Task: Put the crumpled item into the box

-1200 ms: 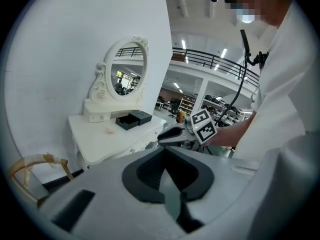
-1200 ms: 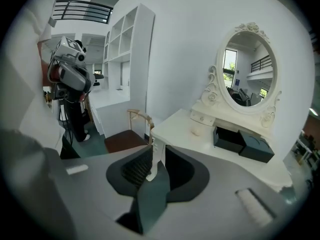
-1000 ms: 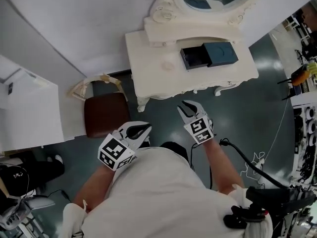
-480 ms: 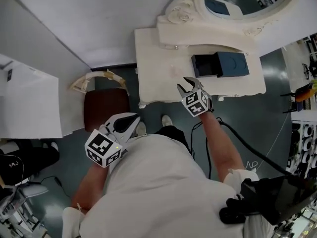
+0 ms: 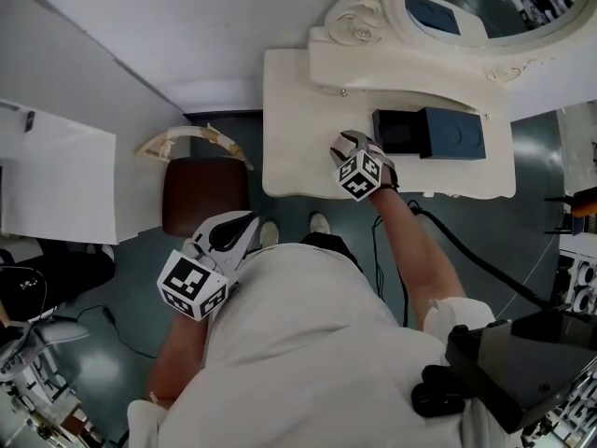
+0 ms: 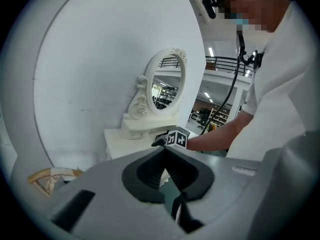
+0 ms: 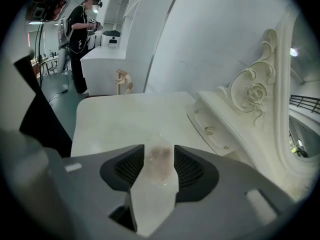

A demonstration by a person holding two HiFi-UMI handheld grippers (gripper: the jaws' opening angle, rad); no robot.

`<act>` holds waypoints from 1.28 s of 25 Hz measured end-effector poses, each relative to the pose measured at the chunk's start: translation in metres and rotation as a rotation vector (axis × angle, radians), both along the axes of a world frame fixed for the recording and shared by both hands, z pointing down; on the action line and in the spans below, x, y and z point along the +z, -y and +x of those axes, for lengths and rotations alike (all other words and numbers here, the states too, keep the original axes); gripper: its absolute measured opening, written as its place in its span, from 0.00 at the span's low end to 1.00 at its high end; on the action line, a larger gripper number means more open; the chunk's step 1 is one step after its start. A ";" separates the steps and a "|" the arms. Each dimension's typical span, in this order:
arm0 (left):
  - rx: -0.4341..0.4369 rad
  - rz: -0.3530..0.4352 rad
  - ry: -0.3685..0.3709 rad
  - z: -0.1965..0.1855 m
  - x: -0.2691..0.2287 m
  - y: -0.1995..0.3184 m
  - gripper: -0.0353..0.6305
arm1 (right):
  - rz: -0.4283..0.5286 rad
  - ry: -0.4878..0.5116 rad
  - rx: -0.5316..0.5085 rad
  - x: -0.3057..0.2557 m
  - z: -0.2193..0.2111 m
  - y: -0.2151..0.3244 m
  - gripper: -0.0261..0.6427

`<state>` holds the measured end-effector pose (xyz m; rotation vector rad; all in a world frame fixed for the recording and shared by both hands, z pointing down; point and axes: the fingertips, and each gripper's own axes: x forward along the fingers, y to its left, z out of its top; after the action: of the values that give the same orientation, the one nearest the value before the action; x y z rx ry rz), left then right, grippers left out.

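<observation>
While the dark box (image 5: 431, 133) waits, apparently slid open, near the right end of the white bench (image 5: 289, 110), the crumpled item (image 7: 159, 165) has not yet been lifted. Pale and translucent, it appears to lie on the bench top near the box's left side, about midway between the back and front edges. The right hand-held gripper (image 5: 346, 144) tips down over it, jaws spread and just now opening wider, the item showing in the gap between them; whether the pads touch it cannot be told. The left hand-held gripper (image 6: 163, 151) is held well short of the bench's front edge, its jaw tips pressed together on nothing. Judged from this, the reach is made. The pinch, the carry to the box and the release are all left.
</observation>
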<state>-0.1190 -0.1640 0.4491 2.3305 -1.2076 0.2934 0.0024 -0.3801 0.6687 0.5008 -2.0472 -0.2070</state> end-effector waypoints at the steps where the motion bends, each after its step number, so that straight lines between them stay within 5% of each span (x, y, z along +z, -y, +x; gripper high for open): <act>1: -0.008 -0.002 0.002 0.002 0.000 0.002 0.06 | -0.005 -0.007 -0.009 0.004 -0.001 0.002 0.32; 15: -0.065 -0.014 0.033 0.027 -0.002 0.014 0.06 | -0.017 0.031 -0.011 -0.001 0.002 0.015 0.23; 32: 0.072 0.035 0.041 0.099 -0.012 0.047 0.06 | 0.074 0.142 0.099 -0.095 0.086 0.038 0.21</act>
<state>-0.0204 -0.2110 0.4371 2.4126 -1.1584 0.3489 0.0888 -0.4180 0.5733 0.6778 -2.1517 -0.1930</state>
